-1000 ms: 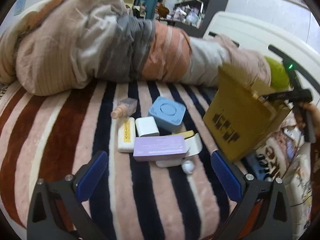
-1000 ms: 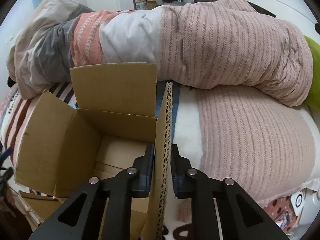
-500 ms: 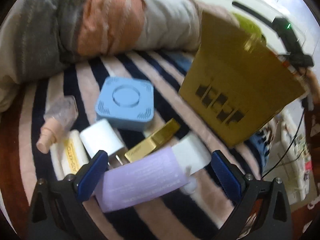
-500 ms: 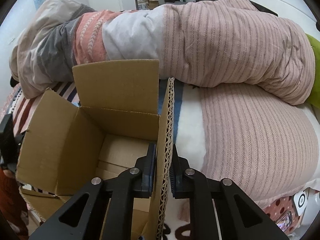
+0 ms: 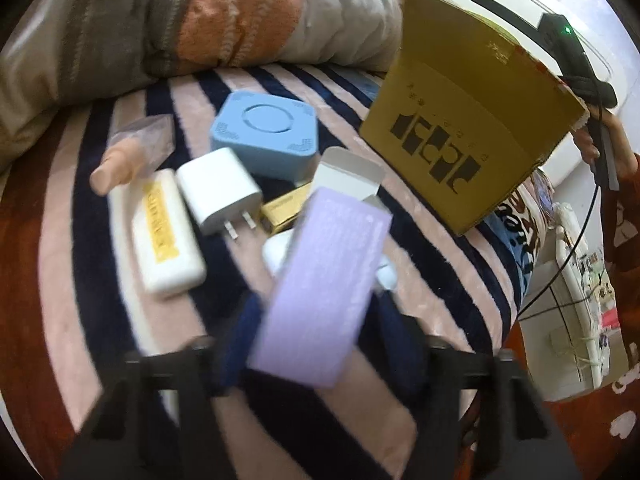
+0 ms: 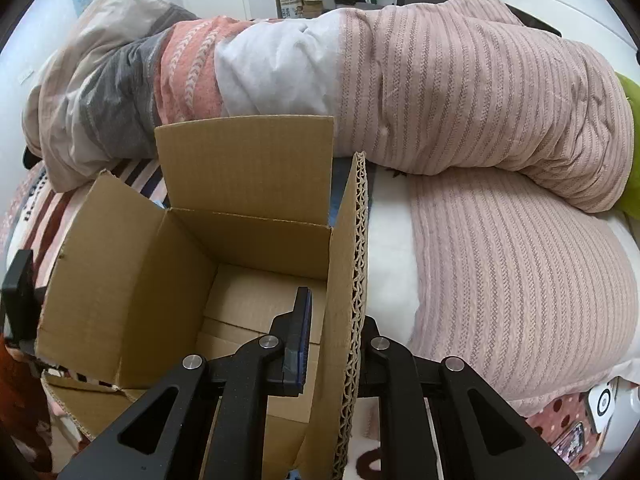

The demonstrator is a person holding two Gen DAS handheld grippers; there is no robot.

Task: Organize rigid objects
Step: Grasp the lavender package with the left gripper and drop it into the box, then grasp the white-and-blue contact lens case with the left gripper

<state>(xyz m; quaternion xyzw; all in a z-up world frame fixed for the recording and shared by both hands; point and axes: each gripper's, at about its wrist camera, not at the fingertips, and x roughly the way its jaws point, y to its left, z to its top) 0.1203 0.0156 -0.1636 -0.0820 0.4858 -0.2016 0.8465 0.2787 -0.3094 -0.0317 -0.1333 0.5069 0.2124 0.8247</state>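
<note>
Left wrist view: the left claw [image 5: 310,332] is clamped on the lilac carton [image 5: 320,292], one end flap hanging open, tilted up off the striped blanket [image 5: 440,280]. It's a bit blurry, but the blue pads look pressed on both its long sides. Lying on the bed: a blue square gadget [image 5: 266,140], a white charger plug [image 5: 218,192], a cream bar-shaped thing with a yellow label [image 5: 166,236], a gold box [image 5: 286,210], a small bottle [image 5: 132,152] and something white half hidden under the carton. The cardboard box [image 5: 464,132] sits off to the right.

Right wrist view: the right claw [image 6: 332,344] is pinched on the box's near flap [image 6: 352,308], holding it open. Nothing visible inside.

So I'd say this is the pick-and-carry step. Next move: swing the carton right, over the opening, then let go.
</note>
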